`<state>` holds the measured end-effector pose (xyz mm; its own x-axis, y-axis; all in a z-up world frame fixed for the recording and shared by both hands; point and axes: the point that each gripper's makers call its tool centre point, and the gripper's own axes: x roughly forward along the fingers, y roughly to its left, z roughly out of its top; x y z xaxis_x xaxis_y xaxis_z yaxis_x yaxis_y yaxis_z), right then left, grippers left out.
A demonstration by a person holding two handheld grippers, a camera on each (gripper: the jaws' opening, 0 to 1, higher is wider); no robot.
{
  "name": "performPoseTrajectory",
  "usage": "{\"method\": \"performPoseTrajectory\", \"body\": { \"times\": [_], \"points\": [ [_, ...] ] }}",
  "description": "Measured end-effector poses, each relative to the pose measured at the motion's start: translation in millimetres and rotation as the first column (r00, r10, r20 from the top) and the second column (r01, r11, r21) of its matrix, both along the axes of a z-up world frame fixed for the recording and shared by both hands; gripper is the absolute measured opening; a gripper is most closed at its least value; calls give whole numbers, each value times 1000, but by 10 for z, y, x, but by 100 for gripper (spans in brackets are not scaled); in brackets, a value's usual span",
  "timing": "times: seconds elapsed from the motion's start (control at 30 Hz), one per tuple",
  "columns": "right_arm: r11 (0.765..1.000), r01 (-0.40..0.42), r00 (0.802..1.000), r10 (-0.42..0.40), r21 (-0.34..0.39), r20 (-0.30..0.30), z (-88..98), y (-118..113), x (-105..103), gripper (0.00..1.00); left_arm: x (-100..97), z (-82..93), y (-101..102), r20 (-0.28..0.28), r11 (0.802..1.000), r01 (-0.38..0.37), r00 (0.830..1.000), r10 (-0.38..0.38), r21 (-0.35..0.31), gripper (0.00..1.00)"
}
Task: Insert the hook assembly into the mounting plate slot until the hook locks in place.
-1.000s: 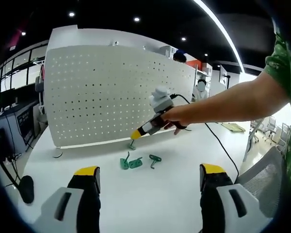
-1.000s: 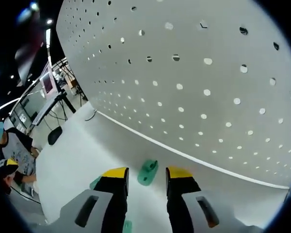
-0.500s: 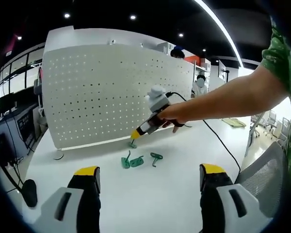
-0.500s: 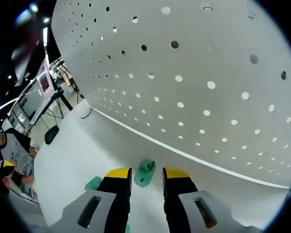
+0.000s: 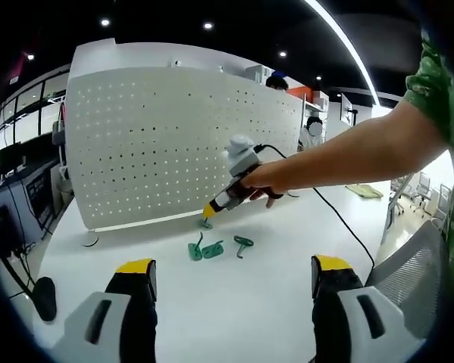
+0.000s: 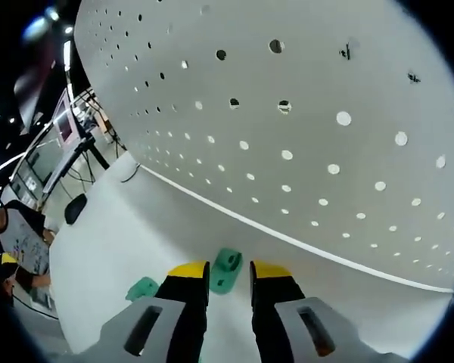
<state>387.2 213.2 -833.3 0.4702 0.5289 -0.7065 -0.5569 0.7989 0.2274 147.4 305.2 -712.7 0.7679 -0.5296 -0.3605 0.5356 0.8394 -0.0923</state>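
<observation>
Closer together now, my right gripper [image 6: 228, 274] jaws pinch the green hook [image 6: 226, 270] beside the pegboard [image 6: 303, 121]; left gripper [image 5: 231, 278] gapes wide.

Green hook [image 6: 227, 270] lower part hidden between right gripper [image 6: 229, 275] jaws; grip contact not discernible. Pegboard [image 6: 303, 136] cropped by frame.

Left gripper [image 5: 231, 283] had grey plastic jaws, black inner faces, yellow tips, a dark slot on each. Right gripper [image 6: 228, 274] matched; seen from the left gripper view it carried a white-grey top block and trailing black cable [image 5: 340, 219]. Person wore a green patterned short sleeve [image 5: 431, 83].
</observation>
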Motion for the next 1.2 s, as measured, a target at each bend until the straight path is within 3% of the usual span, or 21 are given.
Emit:
{"method": "performPoseTrajectory", "body": {
  "times": [1.2],
  "points": [
    [999, -6, 1000, 6, -36, -17, -141, -5, 31, 12, 34, -20, 37, -3, 1000, -15, 1000, 15, -16, 86]
  ]
}}
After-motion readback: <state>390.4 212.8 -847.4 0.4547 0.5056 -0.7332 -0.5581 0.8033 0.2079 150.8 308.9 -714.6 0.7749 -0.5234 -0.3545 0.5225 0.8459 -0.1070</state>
